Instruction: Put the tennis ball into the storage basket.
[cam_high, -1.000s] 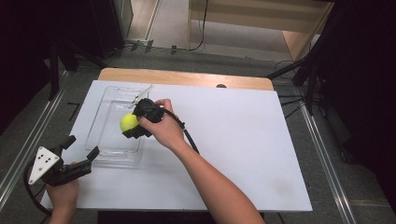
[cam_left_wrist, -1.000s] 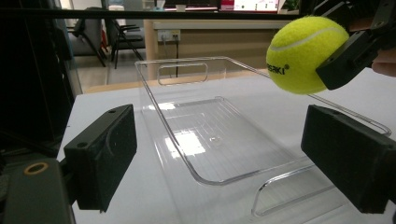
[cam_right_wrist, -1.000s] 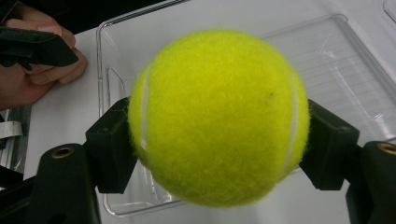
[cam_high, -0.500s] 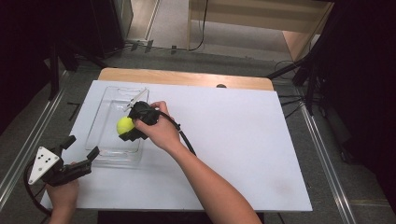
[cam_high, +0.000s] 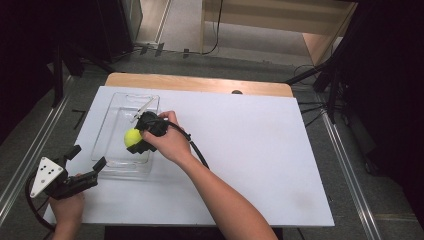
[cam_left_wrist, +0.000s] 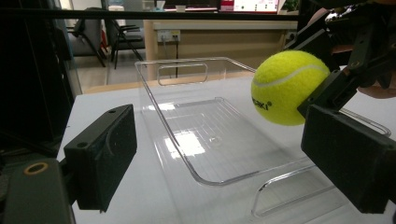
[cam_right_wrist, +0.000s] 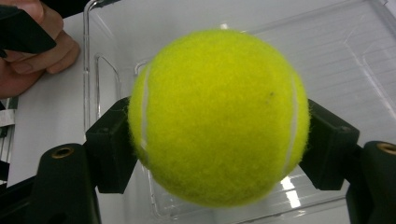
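A yellow tennis ball (cam_high: 132, 136) hangs over the clear plastic tray (cam_high: 117, 117) on the left part of the white table. My right gripper (cam_high: 136, 142) is shut on the ball, one pad on each side; in the right gripper view the ball (cam_right_wrist: 217, 116) sits between the pads (cam_right_wrist: 112, 154) with the tray (cam_right_wrist: 350, 46) under it. My left gripper (cam_high: 87, 158) is open at the tray's near left corner with nothing between its pads. In the left gripper view, the ball (cam_left_wrist: 285, 86) is above the tray (cam_left_wrist: 210, 135) at the right, beyond the left gripper (cam_left_wrist: 224, 158).
The white board (cam_high: 250, 150) spreads wide to the right of the tray. A wooden strip (cam_high: 200, 84) runs along its far edge. The right gripper's cable (cam_high: 197, 152) trails along the forearm. Dark stands (cam_high: 335, 75) flank the table.
My right gripper has carried the ball a little nearer and to the left over the tray. The left gripper has barely moved.
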